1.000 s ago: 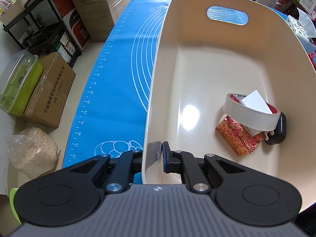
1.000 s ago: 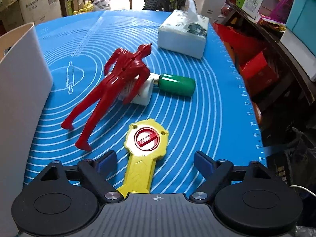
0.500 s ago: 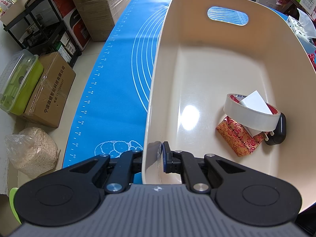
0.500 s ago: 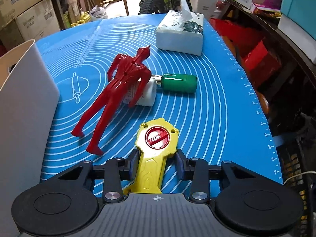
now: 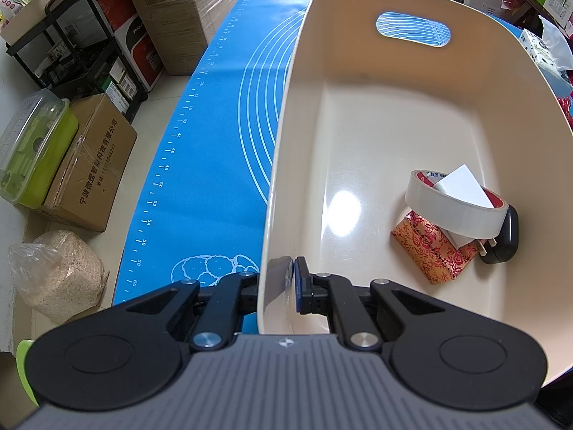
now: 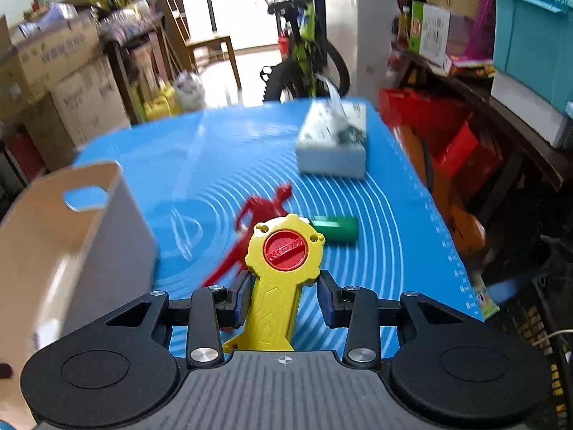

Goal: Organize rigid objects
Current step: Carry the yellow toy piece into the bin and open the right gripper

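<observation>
Mat (image 6: 222,165) in blue covers the surface ahead of both claws. Tub (image 5: 394,114), cream, has its near wall pinched in the closed left claw (image 5: 283,283); to that claw's front right, inside, lie tape (image 5: 454,208), a patterned box (image 5: 429,251) and a black plug (image 5: 505,240). Right claw (image 6: 283,297) grips the yellow toy (image 6: 275,286) by its handle, raised off the mat; beyond it lie a red figure (image 6: 261,211), a green bottle (image 6: 336,229) and a tissue box (image 6: 333,143).
</observation>
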Motion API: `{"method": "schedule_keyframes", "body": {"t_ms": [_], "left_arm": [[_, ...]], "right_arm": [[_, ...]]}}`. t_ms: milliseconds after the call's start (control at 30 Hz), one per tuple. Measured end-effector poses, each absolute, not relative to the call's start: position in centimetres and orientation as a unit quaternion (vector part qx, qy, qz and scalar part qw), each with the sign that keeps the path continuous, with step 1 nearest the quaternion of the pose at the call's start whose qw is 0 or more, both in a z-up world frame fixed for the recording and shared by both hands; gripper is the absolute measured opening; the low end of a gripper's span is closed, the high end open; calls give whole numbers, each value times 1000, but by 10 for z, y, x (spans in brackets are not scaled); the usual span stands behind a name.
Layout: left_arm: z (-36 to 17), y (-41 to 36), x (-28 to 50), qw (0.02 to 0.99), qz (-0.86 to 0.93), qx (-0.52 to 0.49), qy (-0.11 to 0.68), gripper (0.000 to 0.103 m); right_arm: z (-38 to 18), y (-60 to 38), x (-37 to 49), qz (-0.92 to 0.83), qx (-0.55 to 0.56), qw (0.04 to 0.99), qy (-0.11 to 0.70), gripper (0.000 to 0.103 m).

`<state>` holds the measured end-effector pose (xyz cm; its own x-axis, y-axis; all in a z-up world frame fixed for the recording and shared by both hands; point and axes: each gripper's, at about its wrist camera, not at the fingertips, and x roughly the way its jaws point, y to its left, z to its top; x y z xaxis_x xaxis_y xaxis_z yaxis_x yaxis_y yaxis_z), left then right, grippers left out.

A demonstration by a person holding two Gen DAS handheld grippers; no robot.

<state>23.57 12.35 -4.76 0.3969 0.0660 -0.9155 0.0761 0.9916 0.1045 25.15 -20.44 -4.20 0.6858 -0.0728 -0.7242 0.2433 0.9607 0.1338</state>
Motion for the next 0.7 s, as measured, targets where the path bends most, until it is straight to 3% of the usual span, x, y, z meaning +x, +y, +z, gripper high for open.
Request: {"method": "schedule_keyframes", "body": {"t_ms": [367,700], "left_arm": [[-48,125,235,833,-2,67,549,12],[-47,125,236,833,0,71,549,12]], "right_arm": [[8,-164,244,-35,110,946,304,46],[16,-92,256,65,74,950,298,46]]}}
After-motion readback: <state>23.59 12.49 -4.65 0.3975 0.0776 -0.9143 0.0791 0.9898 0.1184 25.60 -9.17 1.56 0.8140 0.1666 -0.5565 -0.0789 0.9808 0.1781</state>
